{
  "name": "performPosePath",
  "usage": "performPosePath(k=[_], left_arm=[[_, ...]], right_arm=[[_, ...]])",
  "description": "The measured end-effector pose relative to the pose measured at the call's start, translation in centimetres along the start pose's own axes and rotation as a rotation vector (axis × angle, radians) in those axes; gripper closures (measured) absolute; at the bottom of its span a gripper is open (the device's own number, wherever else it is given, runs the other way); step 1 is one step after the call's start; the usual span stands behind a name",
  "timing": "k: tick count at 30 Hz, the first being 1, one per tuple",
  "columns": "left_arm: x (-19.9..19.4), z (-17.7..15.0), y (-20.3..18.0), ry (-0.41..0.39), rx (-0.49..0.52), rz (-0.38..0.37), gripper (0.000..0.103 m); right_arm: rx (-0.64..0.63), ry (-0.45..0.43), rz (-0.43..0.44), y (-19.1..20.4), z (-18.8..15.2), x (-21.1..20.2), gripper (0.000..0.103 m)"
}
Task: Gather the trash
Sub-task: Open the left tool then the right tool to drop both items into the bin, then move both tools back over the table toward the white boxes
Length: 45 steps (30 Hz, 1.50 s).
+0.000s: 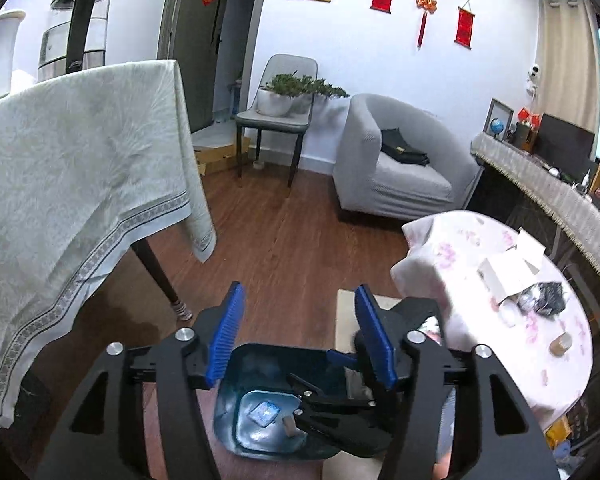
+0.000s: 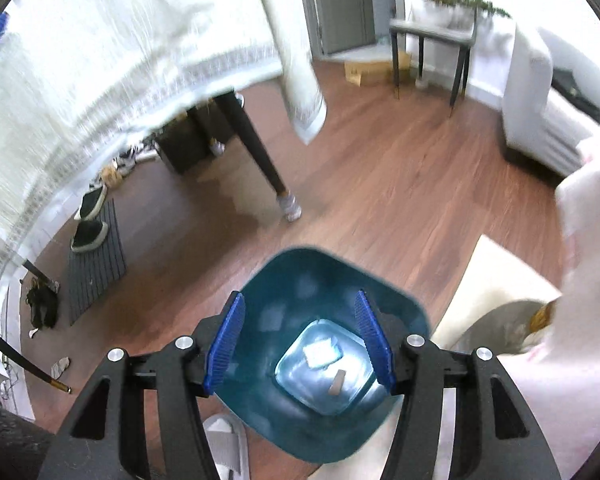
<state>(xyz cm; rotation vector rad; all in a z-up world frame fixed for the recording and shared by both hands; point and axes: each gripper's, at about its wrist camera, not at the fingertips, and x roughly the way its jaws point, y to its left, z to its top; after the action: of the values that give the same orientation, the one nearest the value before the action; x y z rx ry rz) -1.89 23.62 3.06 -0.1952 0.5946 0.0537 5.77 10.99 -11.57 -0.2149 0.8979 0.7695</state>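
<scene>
Two tools: the left tool [image 1: 298, 336] and the right tool [image 2: 298, 344], each with two blue pads spread wide apart and nothing between them.
Bins: one teal bin [image 2: 332, 280], on the wood floor [image 2: 380, 184] straight below both tools; the right tool hangs over its mouth and shows inside it in the left wrist view [image 1: 340, 408].
Trash in bin: two pieces on the bottom, a pale square packet [image 2: 320, 352] and just beside it a small tan strip [image 2: 336, 384]; the left view shows the same packet [image 1: 265, 414] and strip [image 1: 289, 426].
Trash on bench: to the right of the left tool, the pink-flowered bench [image 1: 548, 360] carries one open white carton [image 1: 504, 272], one dark crumpled wrapper [image 1: 544, 300] touching it, and one small brown piece [image 1: 560, 345] nearer the tool, apart from the others.
Other bench: one, under a pale patterned cloth [image 1: 80, 168], to the left of the left tool, with one kettle [image 1: 76, 24] on top.
Shoes: two dark ones [image 2: 90, 216] on a mat, left of the right tool.
Seats: one chair [image 1: 276, 120] carrying one potted plant [image 1: 296, 92], and one grey armchair [image 1: 396, 160], both far ahead.
</scene>
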Motion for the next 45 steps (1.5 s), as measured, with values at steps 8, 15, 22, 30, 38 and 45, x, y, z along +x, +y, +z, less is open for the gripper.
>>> performPosePath(k=[8,15,22,30,38,45], left_arm=[[0.0,1.9,-2.3,-0.045,-0.029,-0.044,0.029],[2.0,2.1,-5.9,-0.019,-0.011,-0.069,0.024],[4.5,1.7,-11.5,0.025,0.038,-0.143,0.017],[8.2,0.3,-17.8,0.091,0.068,-0.237,0.013],[11.4,-1.3,-23.4,0.141,0.047,-0.302,0.010],[14.4,-2.4,-26.3,0.203,0.042,-0.298,0.008]], right_arm=[[-0.002,-0.133,-0.075,-4.2,1.8,-8.9,0.045],[0.045,-0.201,-0.164,-9.5,1.2,-15.0,0.043],[0.034,-0.217,-0.305,-14.5,-0.9,-19.9,0.038],[0.142,-0.234,-0.383,-22.2,-4.9,-25.4,0.028],[0.255,-0.261,-0.364,-26.9,-8.3,-28.1,0.023],[0.282,-0.262,-0.373,-28.6,-10.4,-29.4,0.021]])
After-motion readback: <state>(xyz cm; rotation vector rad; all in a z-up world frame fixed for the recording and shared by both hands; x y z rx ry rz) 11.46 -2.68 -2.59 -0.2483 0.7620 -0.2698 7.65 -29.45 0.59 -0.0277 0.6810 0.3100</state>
